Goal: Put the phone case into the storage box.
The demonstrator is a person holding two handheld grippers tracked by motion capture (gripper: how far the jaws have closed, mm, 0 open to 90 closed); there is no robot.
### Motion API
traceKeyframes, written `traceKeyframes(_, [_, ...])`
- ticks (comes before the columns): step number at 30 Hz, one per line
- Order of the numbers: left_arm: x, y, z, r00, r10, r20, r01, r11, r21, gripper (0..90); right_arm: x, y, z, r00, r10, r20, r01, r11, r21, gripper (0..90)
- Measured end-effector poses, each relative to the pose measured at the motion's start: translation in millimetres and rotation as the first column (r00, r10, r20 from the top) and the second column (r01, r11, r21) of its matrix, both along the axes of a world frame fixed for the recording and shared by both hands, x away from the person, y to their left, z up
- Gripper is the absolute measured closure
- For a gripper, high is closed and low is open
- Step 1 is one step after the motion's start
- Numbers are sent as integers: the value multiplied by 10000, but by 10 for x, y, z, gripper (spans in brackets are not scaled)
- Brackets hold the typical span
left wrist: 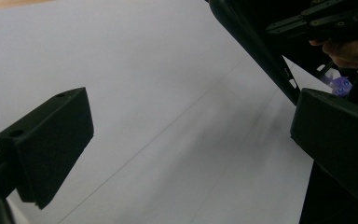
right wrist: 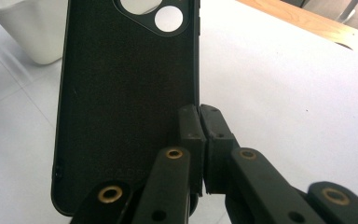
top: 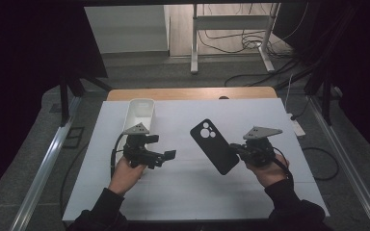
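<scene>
Phone case (top: 214, 146), black with camera cut-outs, hangs at centre frame above the white worktop (top: 183, 192), its edge clamped between the right gripper (top: 236, 150)'s jaws. The left gripper (top: 169, 155), centre-left, has its jaws apart and empty. Pickup looks done; likely the white bin (top: 139, 114) at upper left awaits.

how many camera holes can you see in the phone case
4: in the high view, three big round holes and one small one cluster at the upper end of the phone case, held up over the table by the right gripper.
</scene>
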State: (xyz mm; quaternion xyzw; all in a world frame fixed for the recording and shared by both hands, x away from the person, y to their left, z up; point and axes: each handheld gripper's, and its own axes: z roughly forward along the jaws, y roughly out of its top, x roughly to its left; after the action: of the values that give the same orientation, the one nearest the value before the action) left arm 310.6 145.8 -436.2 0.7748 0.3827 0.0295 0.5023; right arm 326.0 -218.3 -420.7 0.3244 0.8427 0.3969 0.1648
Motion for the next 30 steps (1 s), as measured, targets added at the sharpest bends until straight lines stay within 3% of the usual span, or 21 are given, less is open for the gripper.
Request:
traceKeyframes(7, [5, -60, -59, 9995, -198, -241, 194, 9996, -181, 0, -34, 93, 5, 9998, 185, 93, -185, 9998, 48, 886])
traceKeyframes(24, [26, -170, -104, 9941, -619, -892, 506, 9911, -1235, 0, -138, 306, 22, 9969, 639, 458, -649, 9977, 188, 886])
traceKeyframes(30, [41, -218, -111, 9913, -785, -1057, 641, 9890, -1331, 0, -176, 380, 22, 9955, 809, 495, -820, 9964, 208, 886])
